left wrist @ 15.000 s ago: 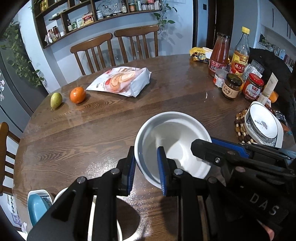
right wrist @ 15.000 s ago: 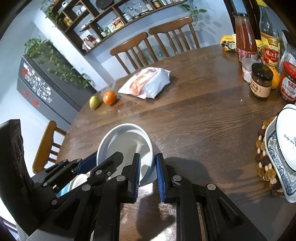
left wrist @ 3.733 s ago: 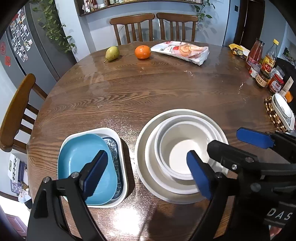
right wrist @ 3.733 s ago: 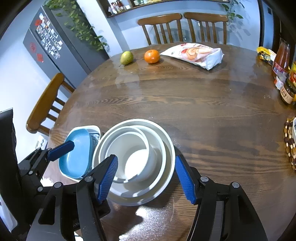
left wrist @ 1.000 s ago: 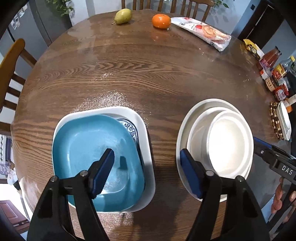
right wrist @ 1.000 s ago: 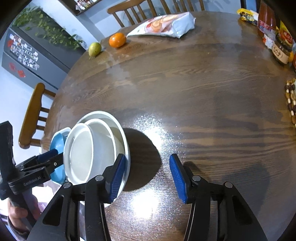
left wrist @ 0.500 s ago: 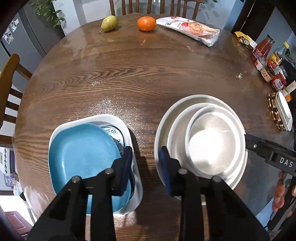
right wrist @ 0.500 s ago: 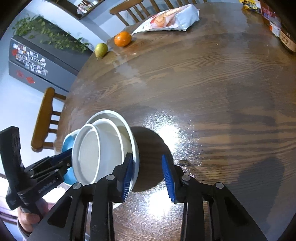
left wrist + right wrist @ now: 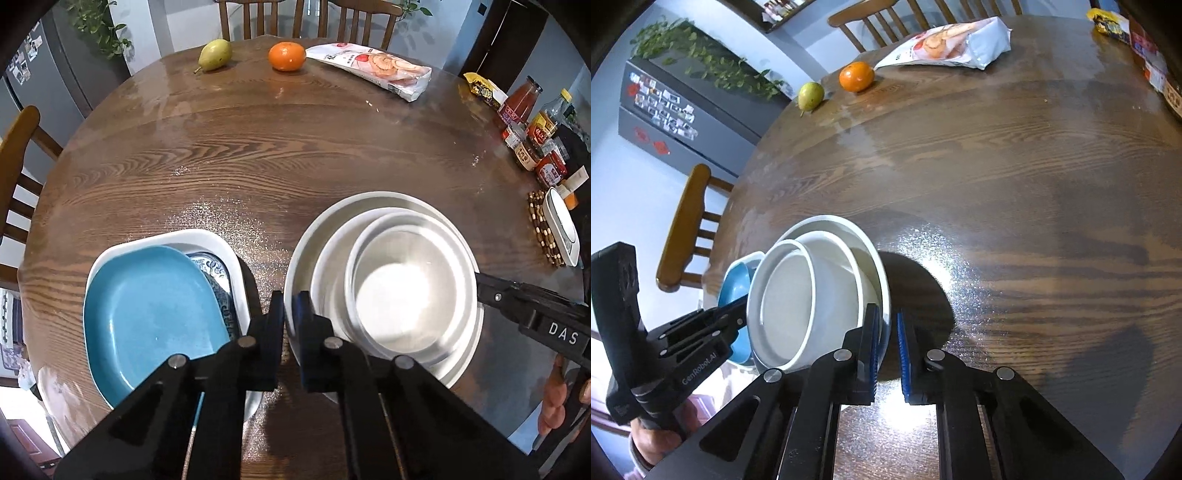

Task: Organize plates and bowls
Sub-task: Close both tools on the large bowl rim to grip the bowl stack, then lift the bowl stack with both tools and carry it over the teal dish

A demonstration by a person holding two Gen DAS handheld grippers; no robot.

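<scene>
Left gripper is shut down narrow on the near left rim of the large white plate, with a sliver of white rim showing between its pads. I find the right gripper at the opposite rim of the same plate: its jaws are closing, the rim is between them, and a thin dark gap at the outer pad tells me it is not seated. That plate sits on the wooden table at my near edge and carries two nested white bowls. Just beside it on the left lies a white rectangular tray holding a patterned plate with a blue dish on top. I judge the step in hand to be a two-sided grasp on the round stack, most likely ahead of moving it as one load, and sorting by shape looks largely done. The next move calls for the right pads to bite fully, then an even, level lift from both sides so the loose bowls do not slide. Where the stack is meant to go I cannot say. Readable writing: "DAS" in white on the right gripper's body in the left view, and "GenRobot.AI" on the left gripper's body in the right view. The snack bag carries red print, and the bottles and jars carry red and yellow labels, none of it legible to me
</scene>
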